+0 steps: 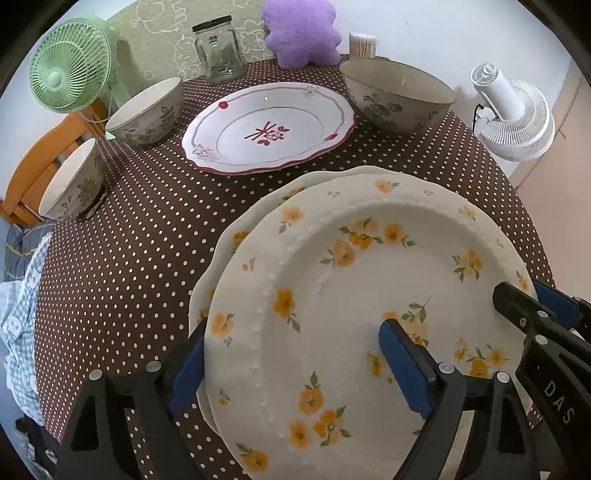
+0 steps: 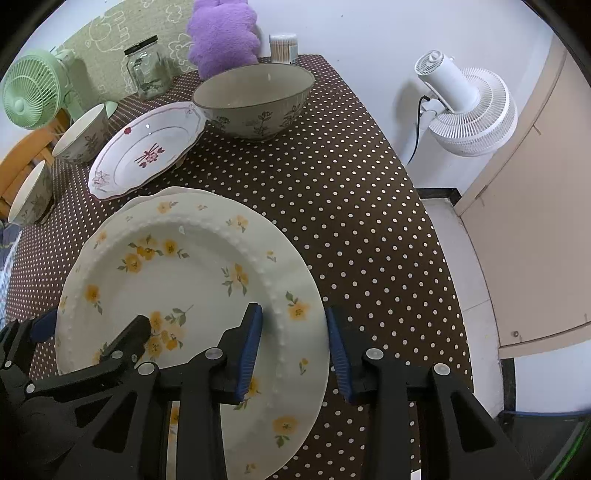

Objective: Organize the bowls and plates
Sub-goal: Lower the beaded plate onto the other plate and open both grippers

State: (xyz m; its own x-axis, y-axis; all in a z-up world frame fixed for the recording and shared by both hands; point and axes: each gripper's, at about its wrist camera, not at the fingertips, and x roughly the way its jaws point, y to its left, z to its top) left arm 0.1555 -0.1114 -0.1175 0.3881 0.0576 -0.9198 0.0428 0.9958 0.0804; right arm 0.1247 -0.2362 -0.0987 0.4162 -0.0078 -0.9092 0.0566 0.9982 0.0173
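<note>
A cream plate with yellow flowers (image 1: 369,280) lies on top of a second like plate (image 1: 236,229) near the table's front; it also shows in the right wrist view (image 2: 192,280). My left gripper (image 1: 291,362) is open, its jaws straddling the top plate's left rim. My right gripper (image 2: 293,350) is open, straddling the right rim. A red-patterned white plate (image 1: 269,129) lies behind. A large floral bowl (image 1: 399,96) stands back right; two small floral bowls (image 1: 147,110) (image 1: 74,181) stand at the left.
The table has a brown polka-dot cloth (image 1: 140,258). A glass jar (image 1: 218,48), purple plush (image 1: 301,31) and toothpick holder (image 1: 362,44) line the back edge. A green fan (image 1: 70,77) stands left, a white fan (image 1: 513,118) right. A wooden chair (image 1: 40,155) is left.
</note>
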